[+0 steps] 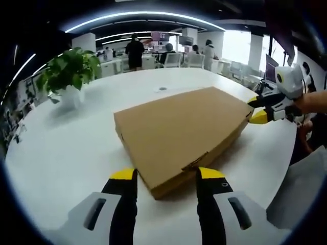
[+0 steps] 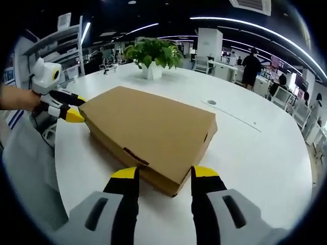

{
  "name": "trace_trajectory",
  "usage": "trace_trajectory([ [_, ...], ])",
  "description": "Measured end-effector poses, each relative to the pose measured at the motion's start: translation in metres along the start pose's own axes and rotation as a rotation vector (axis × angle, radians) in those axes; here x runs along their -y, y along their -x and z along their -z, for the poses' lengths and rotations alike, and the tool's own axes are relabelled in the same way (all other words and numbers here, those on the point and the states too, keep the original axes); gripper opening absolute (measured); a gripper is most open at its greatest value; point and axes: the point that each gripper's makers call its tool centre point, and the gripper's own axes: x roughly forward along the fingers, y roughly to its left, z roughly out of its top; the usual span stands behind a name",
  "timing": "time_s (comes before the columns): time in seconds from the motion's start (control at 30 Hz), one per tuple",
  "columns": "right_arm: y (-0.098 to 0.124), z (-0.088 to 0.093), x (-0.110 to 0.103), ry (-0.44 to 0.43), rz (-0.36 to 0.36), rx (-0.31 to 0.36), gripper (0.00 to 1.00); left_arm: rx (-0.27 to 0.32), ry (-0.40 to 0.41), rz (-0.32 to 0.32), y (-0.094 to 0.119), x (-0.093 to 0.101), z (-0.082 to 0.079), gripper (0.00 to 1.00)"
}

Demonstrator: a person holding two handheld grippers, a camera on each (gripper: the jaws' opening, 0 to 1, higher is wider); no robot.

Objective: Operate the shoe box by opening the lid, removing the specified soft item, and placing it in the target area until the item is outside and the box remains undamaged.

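Shoe box (image 1: 184, 135): closed, flat on white table (image 1: 66, 153), lid not yet lifted. Left gripper (image 1: 167, 176): jaws spread, straddling near corner at 6 o'clock. Right gripper (image 2: 162, 175): likewise spread, empty. Lid edge best raised evenly, gently, both ends together.

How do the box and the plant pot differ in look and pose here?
The box is brown cardboard, flat and wide, lying closed at the near edge between both grippers; the pot is white, small and upright, holding a leafy green plant. The box sits by the grippers, the pot stands farther back. Both rest on the white table.
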Motion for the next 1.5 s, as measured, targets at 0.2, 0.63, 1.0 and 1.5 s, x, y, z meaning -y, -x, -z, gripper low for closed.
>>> trace_trajectory([
  [0.2, 0.0, -0.001, -0.012, -0.026, 0.004, 0.003, 0.36, -0.015, -0.014, 0.019, 0.004, -0.01, 0.003, 0.45],
  [0.63, -0.002, -0.005, -0.039, -0.052, 0.009, 0.004, 0.34, -0.04, -0.041, 0.056, 0.015, -0.03, 0.011, 0.45],
  [1.0, -0.003, -0.007, -0.063, -0.043, -0.006, 0.0, 0.32, -0.061, -0.065, 0.086, 0.025, -0.049, 0.018, 0.45],
  [1.5, -0.007, -0.012, -0.097, -0.05, -0.049, 0.019, 0.34, -0.073, -0.085, 0.118, 0.04, -0.073, 0.028, 0.45],
])
